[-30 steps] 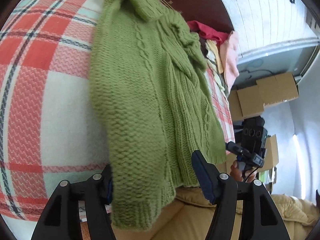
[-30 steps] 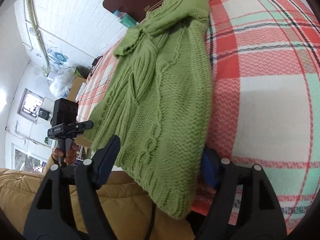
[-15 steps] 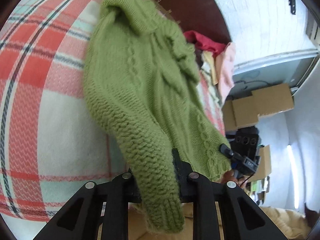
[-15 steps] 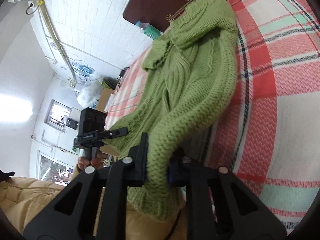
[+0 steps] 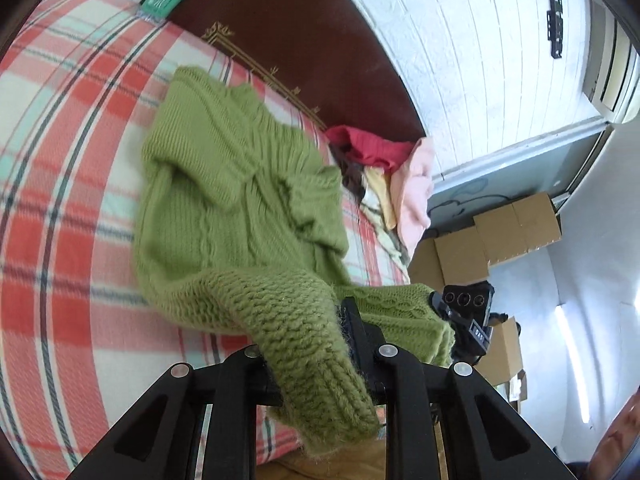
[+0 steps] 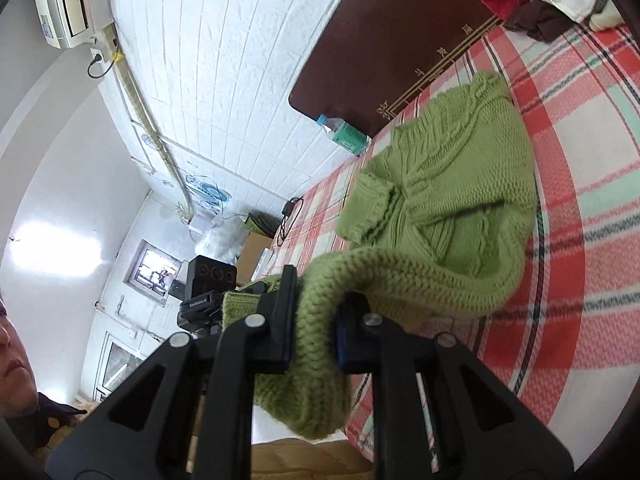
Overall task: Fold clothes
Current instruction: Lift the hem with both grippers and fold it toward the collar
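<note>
Both grippers, left gripper (image 5: 340, 344) and right gripper (image 6: 316, 320), have jaws pinching the green sweater's (image 5: 224, 216) hem corners, lifting it off the bed (image 5: 60, 184), seemingly to fold it toward its collar

Bare plaid bedspread (image 5: 60, 200) beside sweater (image 5: 224, 216); clothes pile (image 5: 384, 176) seemingly crowds headboard (image 5: 304, 40).
</note>
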The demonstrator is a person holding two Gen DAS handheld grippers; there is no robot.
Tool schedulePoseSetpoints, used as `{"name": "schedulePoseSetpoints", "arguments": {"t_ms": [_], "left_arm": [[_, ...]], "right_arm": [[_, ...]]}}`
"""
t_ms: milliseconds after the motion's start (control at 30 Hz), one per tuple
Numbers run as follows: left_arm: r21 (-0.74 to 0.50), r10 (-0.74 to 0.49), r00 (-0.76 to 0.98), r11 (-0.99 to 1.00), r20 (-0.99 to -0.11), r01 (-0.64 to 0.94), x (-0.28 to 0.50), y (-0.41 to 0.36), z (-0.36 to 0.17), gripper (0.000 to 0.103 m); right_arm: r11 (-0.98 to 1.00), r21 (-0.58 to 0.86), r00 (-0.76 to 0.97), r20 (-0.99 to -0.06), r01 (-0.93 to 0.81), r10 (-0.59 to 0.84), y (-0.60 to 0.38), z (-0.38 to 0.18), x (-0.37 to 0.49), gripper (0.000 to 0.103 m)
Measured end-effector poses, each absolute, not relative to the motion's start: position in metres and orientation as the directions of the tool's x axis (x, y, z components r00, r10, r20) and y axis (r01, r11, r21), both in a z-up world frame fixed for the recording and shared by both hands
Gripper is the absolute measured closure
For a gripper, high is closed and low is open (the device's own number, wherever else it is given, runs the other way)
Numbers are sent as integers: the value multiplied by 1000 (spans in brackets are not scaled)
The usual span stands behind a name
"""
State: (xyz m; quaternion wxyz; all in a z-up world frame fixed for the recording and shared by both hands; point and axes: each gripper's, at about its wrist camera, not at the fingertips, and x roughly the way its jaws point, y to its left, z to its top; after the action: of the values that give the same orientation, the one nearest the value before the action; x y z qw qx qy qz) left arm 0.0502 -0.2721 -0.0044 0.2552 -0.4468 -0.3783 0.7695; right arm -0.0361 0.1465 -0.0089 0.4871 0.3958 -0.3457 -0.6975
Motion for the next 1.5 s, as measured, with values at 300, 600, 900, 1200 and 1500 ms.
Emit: {"name": "schedulePoseSetpoints", "arguments": {"t_ms": [300,600,900,1200,1500], "left_arm": [[-735,665,-486,-675,-567,-66,-21,-288,30,82],[-716,642,-446,-698,-624,-2,-87,-293,19,82],[-706,627,-413,-705,-661,60,-124,-296,-8,82],[-713,637,-382,-695,-670,92,-143,-297,-24,82],[-717,643,-363,-688,-674,113,-153,-300,-34,80]], "right_arm": [[-329,883,-251,-252,336,-935,135,-2,-111,84],[-384,896,-275,-319,224,-907,126,-17,-170,84],[-423,891,-270,-371,166,-889,114,-32,-203,84],[-434,896,-265,-396,99,-879,113,-55,-221,84],[-468,882,-253,-440,60,-862,111,-66,-235,84]]}}
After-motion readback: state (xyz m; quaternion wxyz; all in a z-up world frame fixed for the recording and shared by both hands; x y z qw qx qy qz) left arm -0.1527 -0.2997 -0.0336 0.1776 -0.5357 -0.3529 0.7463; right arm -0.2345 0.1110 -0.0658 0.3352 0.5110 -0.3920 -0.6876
